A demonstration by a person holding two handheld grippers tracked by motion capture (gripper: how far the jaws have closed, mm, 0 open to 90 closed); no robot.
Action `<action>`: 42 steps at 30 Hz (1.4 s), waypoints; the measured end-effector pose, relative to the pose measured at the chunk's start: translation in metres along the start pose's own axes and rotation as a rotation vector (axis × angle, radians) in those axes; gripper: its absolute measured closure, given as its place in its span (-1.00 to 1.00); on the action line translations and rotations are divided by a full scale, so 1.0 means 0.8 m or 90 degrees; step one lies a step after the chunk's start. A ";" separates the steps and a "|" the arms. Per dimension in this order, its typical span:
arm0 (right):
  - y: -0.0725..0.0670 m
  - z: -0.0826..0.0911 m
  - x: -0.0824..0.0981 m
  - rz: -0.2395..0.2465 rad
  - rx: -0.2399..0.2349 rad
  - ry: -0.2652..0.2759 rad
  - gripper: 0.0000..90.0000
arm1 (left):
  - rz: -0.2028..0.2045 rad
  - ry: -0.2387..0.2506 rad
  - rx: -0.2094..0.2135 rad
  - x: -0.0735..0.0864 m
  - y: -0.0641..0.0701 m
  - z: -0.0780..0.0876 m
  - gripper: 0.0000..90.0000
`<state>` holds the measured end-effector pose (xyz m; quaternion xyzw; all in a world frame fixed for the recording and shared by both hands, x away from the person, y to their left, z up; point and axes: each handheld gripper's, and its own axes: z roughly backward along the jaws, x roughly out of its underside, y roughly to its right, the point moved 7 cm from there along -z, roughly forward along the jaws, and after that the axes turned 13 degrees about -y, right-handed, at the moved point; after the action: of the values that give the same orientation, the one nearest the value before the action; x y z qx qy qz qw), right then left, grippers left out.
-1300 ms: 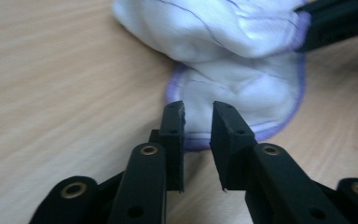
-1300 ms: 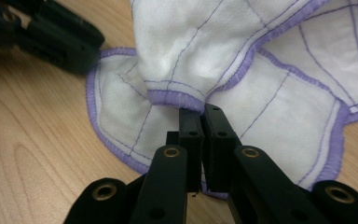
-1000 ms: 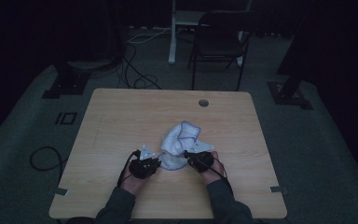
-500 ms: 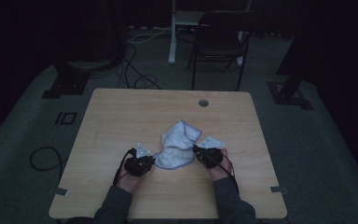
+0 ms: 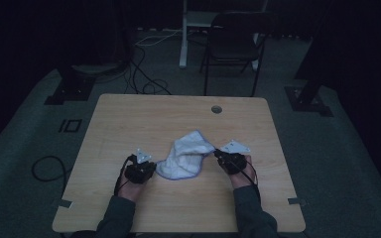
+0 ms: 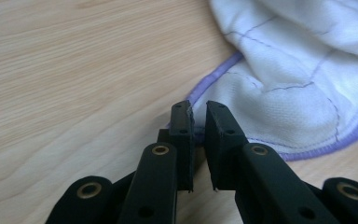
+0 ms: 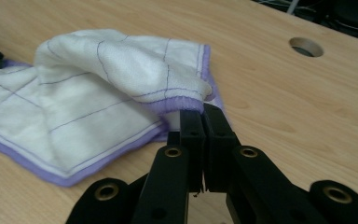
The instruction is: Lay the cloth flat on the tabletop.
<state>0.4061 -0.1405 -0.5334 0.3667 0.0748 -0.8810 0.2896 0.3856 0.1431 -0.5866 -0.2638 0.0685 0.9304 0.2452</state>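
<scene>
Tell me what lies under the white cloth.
Under the white cloth only the wooden table shows around its purple edge. The cloth is folded over itself in layers, so anything between the folds or beneath its middle is covered and cannot be seen.

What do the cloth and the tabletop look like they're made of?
Cloth: soft woven or quilted fabric, probably cotton or microfibre, white with thin stitched grid lines and purple bound edging; matte, it folds limply. Tabletop: light wood-grain surface, likely laminate, smooth with a low sheen.
</scene>
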 end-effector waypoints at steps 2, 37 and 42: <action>0.005 0.002 -0.001 -0.003 0.005 0.003 0.98 | 0.011 -0.002 -0.005 0.001 -0.007 0.001 0.81; 0.026 0.001 0.010 -0.016 0.024 -0.017 0.98 | -0.140 0.063 0.027 -0.036 0.103 0.037 0.56; 0.019 -0.005 0.009 -0.014 0.018 -0.020 0.98 | -0.184 0.033 0.038 -0.048 0.142 0.005 0.43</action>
<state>0.4131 -0.1550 -0.5402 0.3558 0.0620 -0.8908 0.2759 0.3560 0.0293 -0.5633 -0.2875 0.0642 0.8758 0.3823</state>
